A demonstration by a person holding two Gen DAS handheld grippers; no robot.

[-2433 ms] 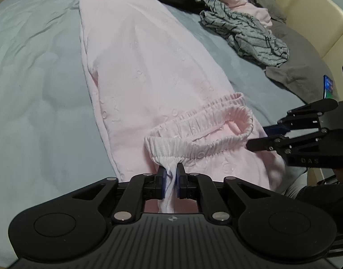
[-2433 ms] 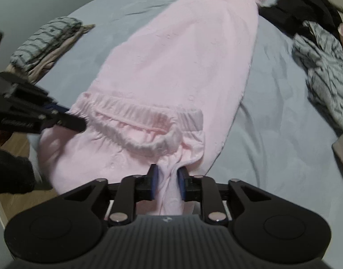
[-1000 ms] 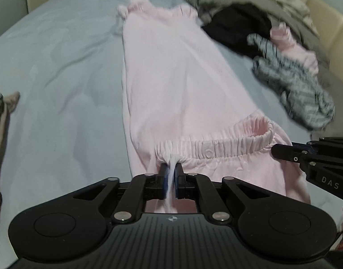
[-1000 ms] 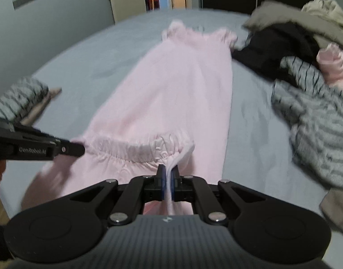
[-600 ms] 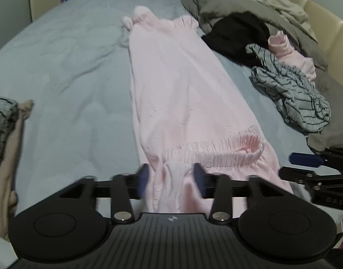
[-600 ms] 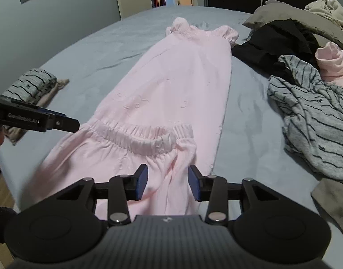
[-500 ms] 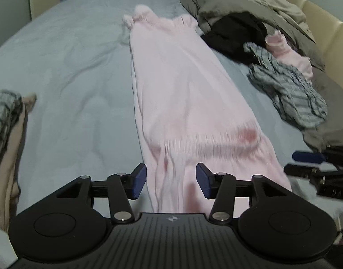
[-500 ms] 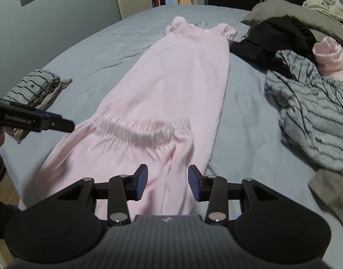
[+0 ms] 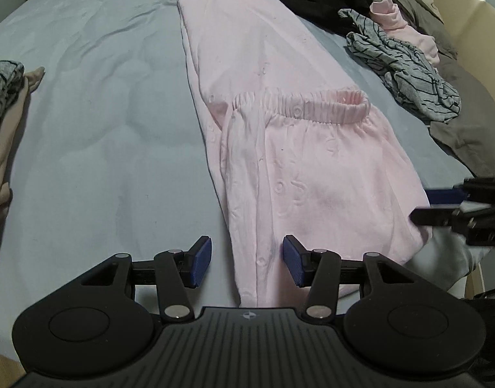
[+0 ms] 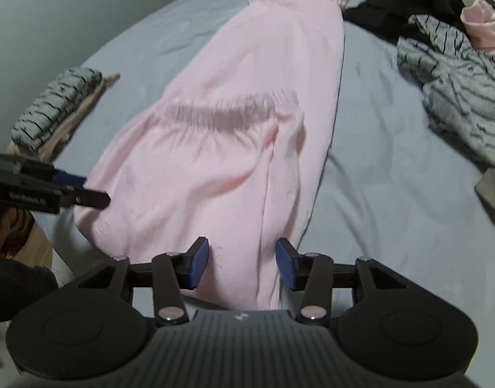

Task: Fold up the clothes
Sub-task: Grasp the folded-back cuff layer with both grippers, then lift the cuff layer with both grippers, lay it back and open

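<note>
Finishing first fold: pink trousers (image 9: 299, 168) waistband laid over the legs, left gripper (image 9: 246, 265) and right gripper (image 10: 242, 264) just opened, empty. Next I'd regrasp for another fold.

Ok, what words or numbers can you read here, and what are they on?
"GenRobot.AI": white print on the left claw's side, blurry.
Right claw: any print is too blurred to read.
Nothing else is readable.
Both claws have just been opening; the pink garment lies loose between each one's jaws.
</note>
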